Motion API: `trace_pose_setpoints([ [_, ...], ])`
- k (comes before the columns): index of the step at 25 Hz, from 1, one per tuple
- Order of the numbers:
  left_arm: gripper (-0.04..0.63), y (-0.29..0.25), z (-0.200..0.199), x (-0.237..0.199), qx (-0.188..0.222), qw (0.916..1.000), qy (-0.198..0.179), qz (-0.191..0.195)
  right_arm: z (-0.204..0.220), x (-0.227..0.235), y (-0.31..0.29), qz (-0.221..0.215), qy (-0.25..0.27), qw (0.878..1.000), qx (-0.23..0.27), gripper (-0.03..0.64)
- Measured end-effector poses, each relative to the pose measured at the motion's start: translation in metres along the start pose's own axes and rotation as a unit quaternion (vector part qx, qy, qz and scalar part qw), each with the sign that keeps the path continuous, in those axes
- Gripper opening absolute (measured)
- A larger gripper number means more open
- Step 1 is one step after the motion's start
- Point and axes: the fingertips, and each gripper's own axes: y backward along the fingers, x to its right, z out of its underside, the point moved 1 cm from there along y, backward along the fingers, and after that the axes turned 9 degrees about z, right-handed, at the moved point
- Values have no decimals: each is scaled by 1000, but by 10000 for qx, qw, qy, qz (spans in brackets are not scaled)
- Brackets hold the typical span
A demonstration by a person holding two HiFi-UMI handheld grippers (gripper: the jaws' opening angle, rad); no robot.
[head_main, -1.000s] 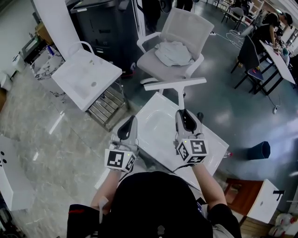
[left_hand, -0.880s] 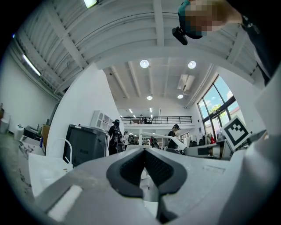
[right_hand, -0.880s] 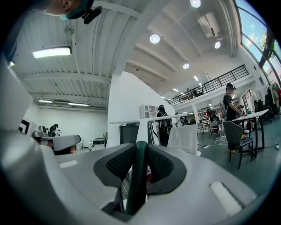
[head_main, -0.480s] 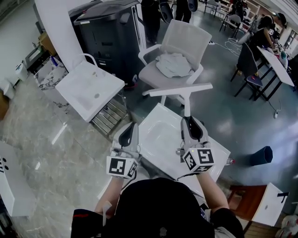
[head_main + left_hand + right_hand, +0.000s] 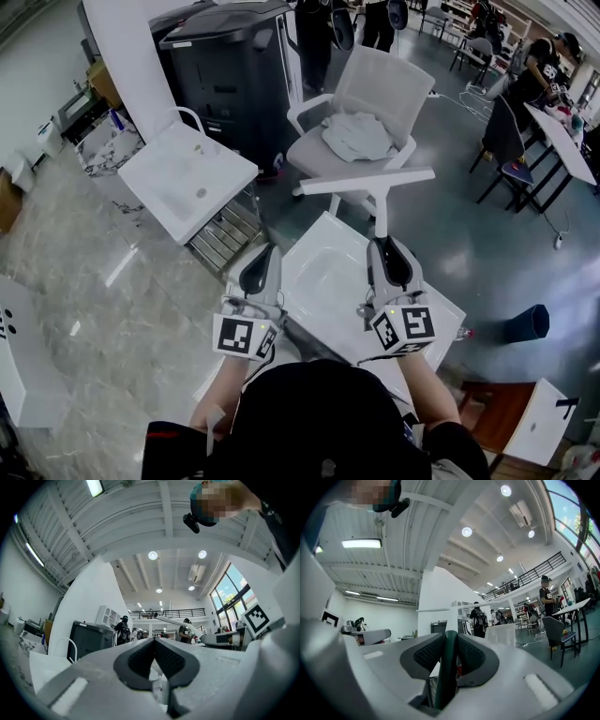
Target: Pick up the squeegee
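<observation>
Squeegee (image 5: 366, 181) was held clear above sink (image 5: 323, 272), handle pinched in right gripper (image 5: 386, 246); left gripper (image 5: 265, 255) pressed together, empty. Pick-up looked done.

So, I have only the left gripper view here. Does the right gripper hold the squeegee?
Observer: Yes. The right gripper view shows the right gripper shut on the dark green handle of the squeegee.
Operator: And which way does the blade lie?
Observer: In the head view the white blade lies crosswise ahead of the gripper, past the far edge of the basin in the picture.
Operator: What stands behind it?
Observer: A chair with a pale cloth on its seat.
</observation>
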Motion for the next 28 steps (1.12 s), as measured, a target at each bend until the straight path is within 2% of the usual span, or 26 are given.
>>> trace_pose_setpoints([
  [28, 2, 5, 16, 15, -124, 9999, 98, -55, 13, -10, 4, -276, -193, 9993, -153, 98],
])
